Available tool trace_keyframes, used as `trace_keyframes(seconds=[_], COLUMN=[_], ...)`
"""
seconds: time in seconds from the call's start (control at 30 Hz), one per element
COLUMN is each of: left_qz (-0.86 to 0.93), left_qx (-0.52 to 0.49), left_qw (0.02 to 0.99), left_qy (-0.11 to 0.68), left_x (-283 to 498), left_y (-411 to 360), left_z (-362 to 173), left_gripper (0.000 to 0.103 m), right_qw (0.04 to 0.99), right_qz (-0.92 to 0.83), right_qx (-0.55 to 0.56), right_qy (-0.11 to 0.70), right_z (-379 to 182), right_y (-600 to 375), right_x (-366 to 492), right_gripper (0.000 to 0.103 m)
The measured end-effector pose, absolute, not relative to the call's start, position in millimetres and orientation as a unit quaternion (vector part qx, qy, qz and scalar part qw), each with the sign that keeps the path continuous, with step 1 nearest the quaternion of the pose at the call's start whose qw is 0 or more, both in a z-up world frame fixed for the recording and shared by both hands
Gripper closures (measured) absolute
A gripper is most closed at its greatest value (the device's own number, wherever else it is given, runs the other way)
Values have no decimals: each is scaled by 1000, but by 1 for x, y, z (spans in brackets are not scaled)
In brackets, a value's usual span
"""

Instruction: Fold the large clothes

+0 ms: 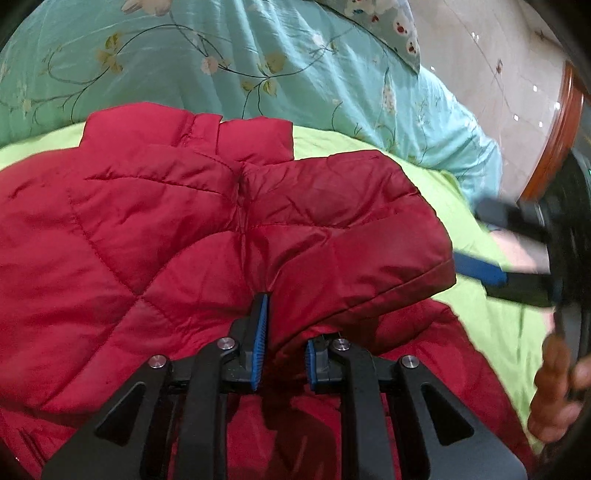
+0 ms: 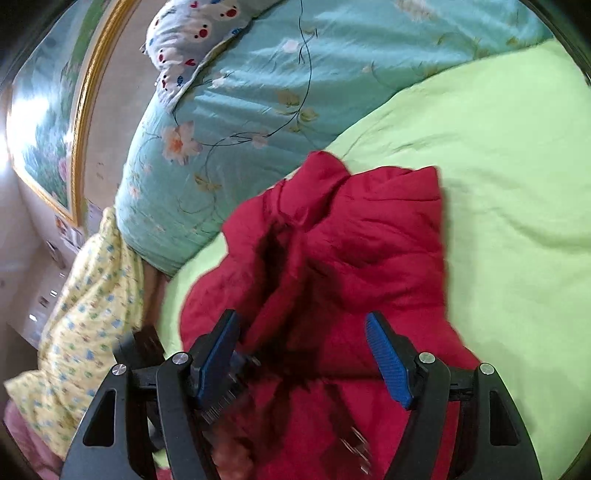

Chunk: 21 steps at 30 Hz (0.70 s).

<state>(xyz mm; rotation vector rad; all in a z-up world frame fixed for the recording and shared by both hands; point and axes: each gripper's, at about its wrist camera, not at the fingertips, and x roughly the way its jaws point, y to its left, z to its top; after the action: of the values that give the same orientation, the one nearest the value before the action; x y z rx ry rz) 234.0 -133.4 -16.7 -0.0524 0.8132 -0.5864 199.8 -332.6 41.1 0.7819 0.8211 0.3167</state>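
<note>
**Red quilted jacket gathered on the green bedspread**

A lime-green bedspread (image 2: 498, 184) covers the bed, with a turquoise floral quilt (image 1: 229, 48) heaped along its far edge and a small pillow printed with red-and-white figures (image 2: 192, 33) on top of that. A yellow patterned cloth (image 2: 85, 295) hangs off the bed's left edge in the right wrist view.

The red quilted jacket (image 1: 166, 221) lies on the bedspread, bunched and partly doubled over. Its collar end points toward the quilt, so its long axis runs from the near edge toward the far one.

The left gripper (image 1: 284, 343) has its fingers (image 1: 260, 332) drawn narrow, pinching a fold of the jacket between the blue pads. The right gripper (image 2: 306, 354) hovers over the jacket's near part with its fingers (image 2: 388, 362) spread wide, gripping nothing; red fabric lies between and below them.

No brand, label or writing can be read.
</note>
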Motion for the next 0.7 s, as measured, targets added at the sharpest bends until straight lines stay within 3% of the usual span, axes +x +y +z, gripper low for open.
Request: trace_keyframes(seconds=[0.17,0.23,0.27,0.3,0.5,0.7], left_qz=[-280,-283,-284,-287,-312,-315], left_qx=[-19,-24,-24,-26,-49,-67], left_qw=[877,875,874,872,857,859], left_qy=[389,391,393,395,408,397], left_x=[234,234,234,233,220,210], left_y=[-137,-135,-134,-132,-116,-83], left_z=[-17,-17,-17,-17,-11,10], left_gripper=[87,87,86,82,61,60], right_qw=[814,812,811,811,820,847], right_qz=[163,162,159,156,141,112], right_qx=[385,380,375,373,363,338], right_qy=[404,412,420,422,419,395], right_z=[26,20,17,16,16,28], right_y=[-319,-314,-311,-311,-318,-331], right_x=[233,240,244,245,238,225], right_gripper=[31,48,72,85,93,94])
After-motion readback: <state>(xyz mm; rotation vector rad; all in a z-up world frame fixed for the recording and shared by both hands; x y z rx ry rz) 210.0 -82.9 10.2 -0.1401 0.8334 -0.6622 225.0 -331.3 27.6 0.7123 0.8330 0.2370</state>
